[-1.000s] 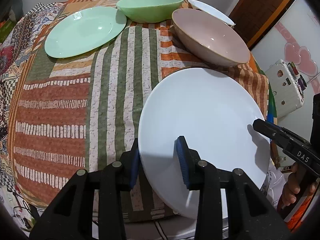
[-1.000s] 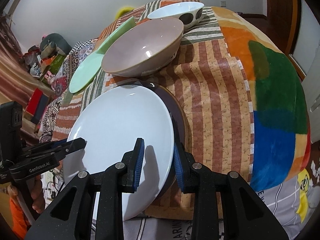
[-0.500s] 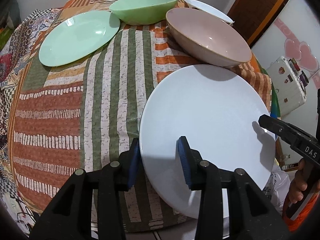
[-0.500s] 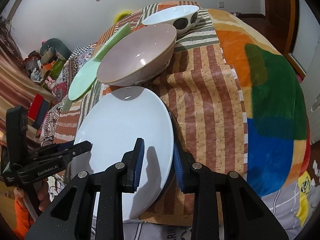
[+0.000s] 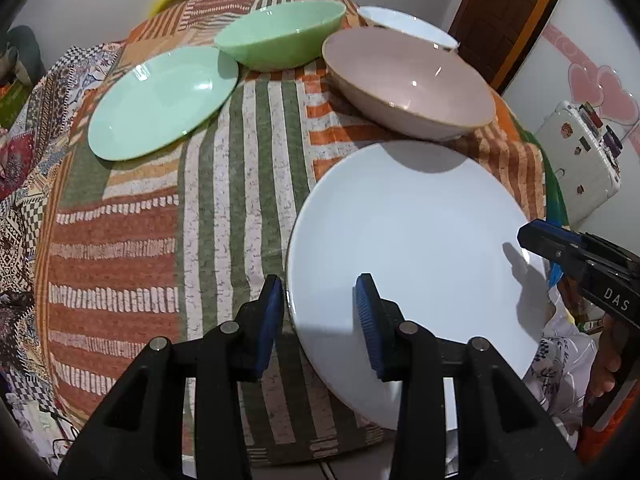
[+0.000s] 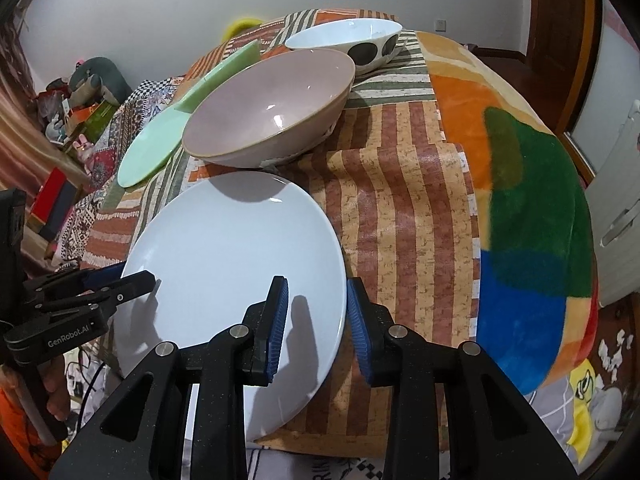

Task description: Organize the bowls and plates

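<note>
Pale-green glaze marks the far-left corner of the counter [image 5: 240, 184], where a green plate [image 5: 162, 102] lies flat beside a green bowl [image 5: 280, 36]; a pink bowl [image 5: 408, 80] and a spotted white bowl [image 6: 348, 42] sit further right. Nearer me, the white plate [image 5: 412, 248] overhangs the edge, probably so its rim can be straddled. The left hand-held gripper [image 5: 318, 316] brackets that rim, blue pads gaping, gripping nothing; the right hand-held gripper [image 6: 316, 320] does likewise opposite, equally unclenched.

Glossy crockery on printed cloth

My white plate [image 5: 412, 240] and pink bowl [image 6: 272, 104] look glazed, smooth, shiny; tablecloth [image 5: 160, 220] is matt fabric; my pads [image 6: 278, 320] ribbed.
</note>
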The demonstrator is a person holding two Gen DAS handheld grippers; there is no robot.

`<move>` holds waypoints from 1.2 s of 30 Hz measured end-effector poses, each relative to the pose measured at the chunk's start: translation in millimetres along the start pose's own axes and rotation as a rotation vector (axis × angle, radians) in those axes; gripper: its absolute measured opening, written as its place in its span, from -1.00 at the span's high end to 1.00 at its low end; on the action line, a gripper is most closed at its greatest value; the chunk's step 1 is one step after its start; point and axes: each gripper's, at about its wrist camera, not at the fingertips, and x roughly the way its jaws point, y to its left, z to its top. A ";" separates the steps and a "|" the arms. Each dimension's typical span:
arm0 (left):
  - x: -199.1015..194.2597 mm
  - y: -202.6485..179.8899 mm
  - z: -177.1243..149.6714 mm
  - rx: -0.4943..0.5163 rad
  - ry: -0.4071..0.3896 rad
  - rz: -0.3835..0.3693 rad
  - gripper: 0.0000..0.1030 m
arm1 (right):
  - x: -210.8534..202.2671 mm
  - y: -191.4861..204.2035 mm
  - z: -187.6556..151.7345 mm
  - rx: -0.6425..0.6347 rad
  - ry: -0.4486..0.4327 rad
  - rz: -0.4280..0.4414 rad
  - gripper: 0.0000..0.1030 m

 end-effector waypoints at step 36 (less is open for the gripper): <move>-83.9 173.2 45.2 -0.235 -0.271 0.158 -0.16 | 6.8 142.8 93.6 -0.211 -0.185 0.136 -0.29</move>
